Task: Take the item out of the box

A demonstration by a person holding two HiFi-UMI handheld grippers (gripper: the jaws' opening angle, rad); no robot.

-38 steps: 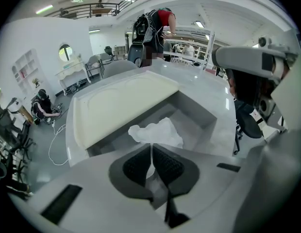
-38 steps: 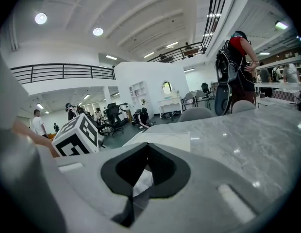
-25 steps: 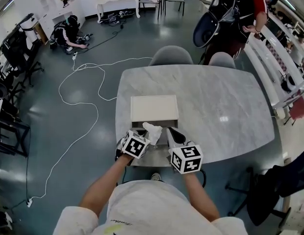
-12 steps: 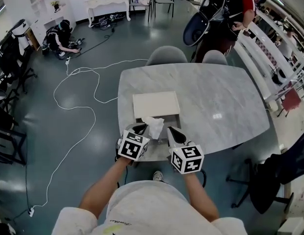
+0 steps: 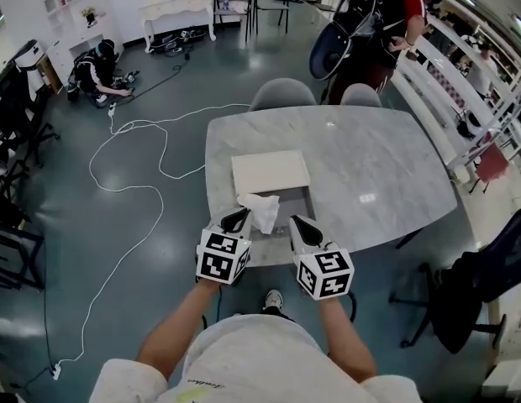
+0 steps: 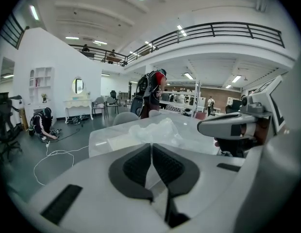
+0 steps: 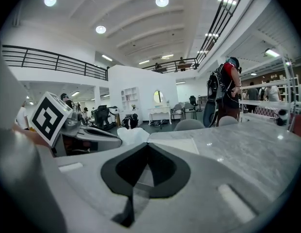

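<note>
A flat cream box lies on the marble table, its lid slid back and the grey tray showing at the near end. My left gripper is shut on a crumpled white plastic wrap, held over the tray's near left corner. In the left gripper view the wrap bunches just past the closed jaws. My right gripper hovers beside it at the tray's near right, jaws shut with nothing between them. What lies inside the wrap is hidden.
Two grey chairs stand at the table's far side. A person with a backpack stands beyond them. A white cable loops over the floor at the left. A black chair is at the right.
Both grippers have drawn back toward me and the table's near edge. The left one has brought the white wrap up from the box. My head view has shifted a little.
</note>
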